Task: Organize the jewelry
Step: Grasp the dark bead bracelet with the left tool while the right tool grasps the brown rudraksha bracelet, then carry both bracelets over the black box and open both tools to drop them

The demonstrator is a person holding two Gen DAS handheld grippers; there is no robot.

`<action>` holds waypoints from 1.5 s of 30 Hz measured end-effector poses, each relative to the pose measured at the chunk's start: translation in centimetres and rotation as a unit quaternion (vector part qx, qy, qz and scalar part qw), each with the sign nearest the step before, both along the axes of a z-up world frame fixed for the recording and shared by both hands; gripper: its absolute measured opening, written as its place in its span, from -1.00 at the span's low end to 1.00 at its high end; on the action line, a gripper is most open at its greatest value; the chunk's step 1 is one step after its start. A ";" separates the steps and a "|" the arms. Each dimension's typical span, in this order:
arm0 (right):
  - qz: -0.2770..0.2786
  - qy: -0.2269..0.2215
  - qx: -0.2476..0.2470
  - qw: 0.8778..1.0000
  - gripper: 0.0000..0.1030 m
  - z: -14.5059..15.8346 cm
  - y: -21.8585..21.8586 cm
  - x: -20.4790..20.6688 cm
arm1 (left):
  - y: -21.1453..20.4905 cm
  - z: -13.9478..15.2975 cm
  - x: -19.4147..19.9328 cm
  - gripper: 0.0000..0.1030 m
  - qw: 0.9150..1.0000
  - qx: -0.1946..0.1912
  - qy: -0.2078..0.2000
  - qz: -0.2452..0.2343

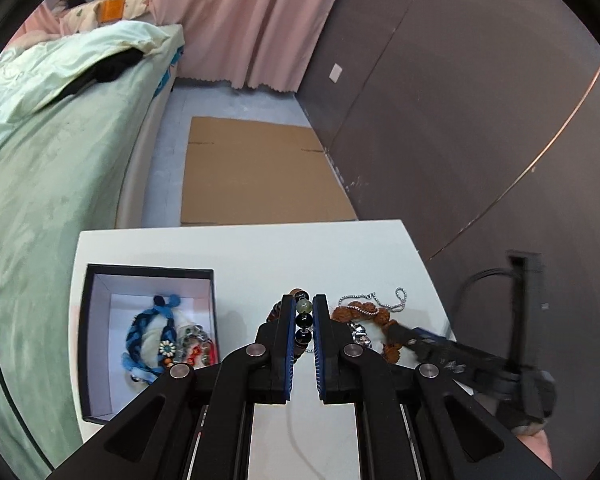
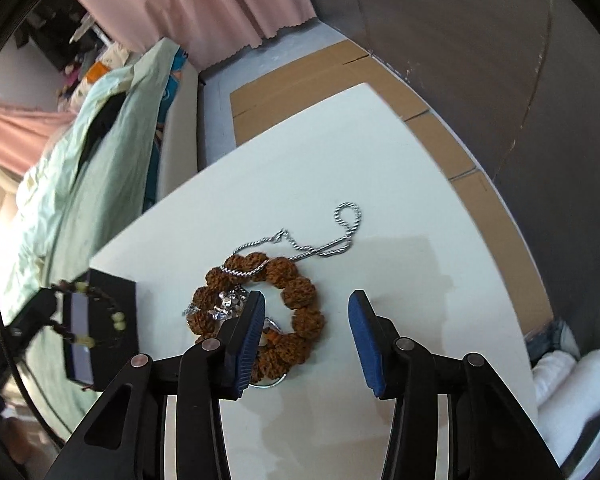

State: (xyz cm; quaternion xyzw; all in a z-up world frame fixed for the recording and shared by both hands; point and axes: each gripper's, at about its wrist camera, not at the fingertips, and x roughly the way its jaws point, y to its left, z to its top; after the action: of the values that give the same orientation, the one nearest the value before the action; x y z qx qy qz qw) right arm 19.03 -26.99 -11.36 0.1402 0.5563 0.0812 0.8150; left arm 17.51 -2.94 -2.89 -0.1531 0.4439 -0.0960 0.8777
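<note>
My left gripper (image 1: 303, 304) is shut on a dark beaded bracelet (image 1: 302, 320) with green and black beads, held above the white table (image 1: 240, 256). The same bracelet (image 2: 96, 320) hangs over the black jewelry box (image 2: 112, 292) in the right wrist view. The box (image 1: 96, 276) holds a blue braided bracelet (image 1: 140, 336) and colourful beaded pieces (image 1: 196, 344). My right gripper (image 2: 306, 300) is open above a brown knobbly seed bracelet (image 2: 284, 296), a silver chain (image 2: 324, 246) and a shiny silver piece (image 2: 230, 302). The right gripper also shows blurred in the left wrist view (image 1: 404, 334).
A bed with a green quilt (image 1: 40, 184) runs along the left. Flat cardboard (image 1: 256, 176) lies on the floor beyond the table. A dark wardrobe wall (image 1: 480, 120) stands to the right. The person's white sock (image 2: 572, 376) is past the table's right edge.
</note>
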 end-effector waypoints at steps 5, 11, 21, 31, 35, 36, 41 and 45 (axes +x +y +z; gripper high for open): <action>0.006 -0.015 -0.052 0.999 -0.11 -0.2 1.5 0.2 | 0.8 0.8 -1.0 -0.84 1.000 -0.009 -0.013 -0.004; -0.002 -0.012 -0.029 1.000 -0.57 -0.2 1.0 -0.4 | 1.7 0.7 -2.5 -0.84 1.000 -0.025 -0.015 -0.002; -0.061 -0.005 0.140 0.988 -0.58 0.3 -3.0 -2.5 | 3.1 1.2 -4.6 -0.84 0.999 -0.031 -0.022 0.010; -0.018 -0.059 0.186 0.981 -0.58 3.7 -0.4 -4.8 | 5.0 3.1 -6.5 -0.84 0.998 -0.040 -0.048 0.022; 0.000 -0.082 0.203 0.976 -0.58 4.9 0.5 -5.8 | 6.1 3.3 -7.0 -0.84 0.997 -0.044 -0.051 0.034; 0.004 -0.085 0.209 0.974 -0.58 5.1 0.7 -6.0 | 6.4 3.3 -7.1 -0.84 0.997 -0.045 -0.052 0.036; 0.028 -0.099 0.238 0.966 -0.58 5.9 1.8 -6.7 | 8.1 3.3 -7.3 -0.84 0.996 -0.057 -0.055 0.051; 0.038 -0.109 0.247 0.962 -0.58 6.5 2.6 -7.0 | 8.6 3.1 -7.2 -0.84 0.995 -0.066 -0.058 0.055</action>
State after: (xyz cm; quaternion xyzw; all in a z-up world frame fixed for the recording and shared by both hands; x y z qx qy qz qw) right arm 12.07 -24.43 -4.87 0.3060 0.4319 0.2613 0.8072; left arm 10.30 5.66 0.19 -0.2291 0.3761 -0.0848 0.8938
